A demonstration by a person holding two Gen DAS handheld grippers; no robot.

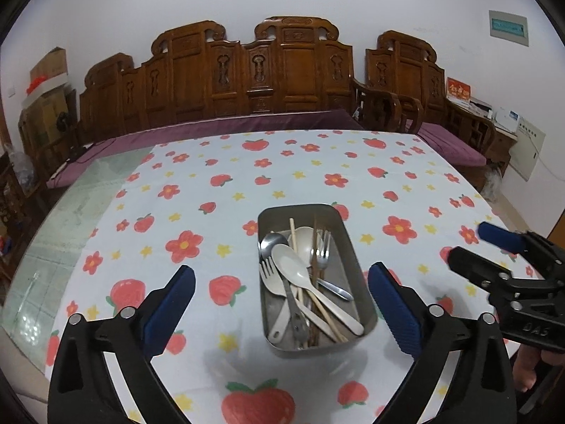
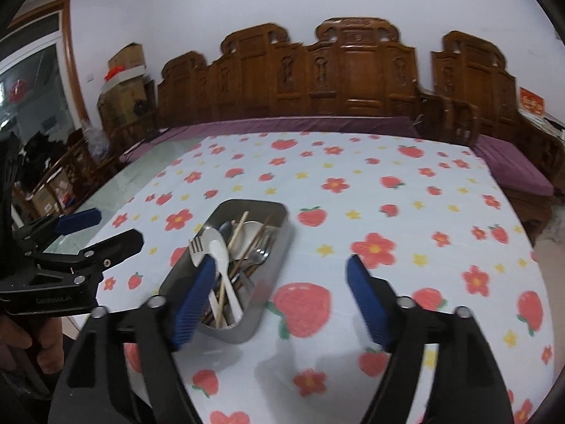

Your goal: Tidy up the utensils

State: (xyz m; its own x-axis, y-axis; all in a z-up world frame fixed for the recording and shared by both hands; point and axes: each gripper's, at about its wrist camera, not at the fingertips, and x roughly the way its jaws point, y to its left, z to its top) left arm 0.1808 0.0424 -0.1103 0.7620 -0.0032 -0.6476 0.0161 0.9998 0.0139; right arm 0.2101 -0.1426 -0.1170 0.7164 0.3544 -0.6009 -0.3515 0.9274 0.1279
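A rectangular metal tray (image 1: 356, 243) (image 2: 279, 247) sits on the flowered tablecloth. It holds white plastic spoons (image 1: 300, 272) (image 2: 220, 251), metal forks (image 1: 323, 247), a metal spoon (image 1: 270, 242), a white fork (image 2: 196, 249) and chopsticks (image 1: 295, 243), all piled together. My left gripper (image 1: 282, 282) hangs above the near end of the tray, open, with nothing between its blue pads. My right gripper (image 2: 282, 282) hovers to the right of the tray, open and empty. Each gripper shows in the other's view: the right gripper (image 1: 473, 247) at the right edge, the left gripper (image 2: 109, 229) at the left edge.
The tablecloth (image 1: 212, 190) covers most of a glass-topped table (image 1: 70, 219), bare along its left side. A carved wooden bench (image 1: 282, 70) with purple cushions runs behind the far table edge. Cardboard boxes (image 1: 49, 81) stack at the far left. A person's hand (image 2: 24, 346) grips the left tool.
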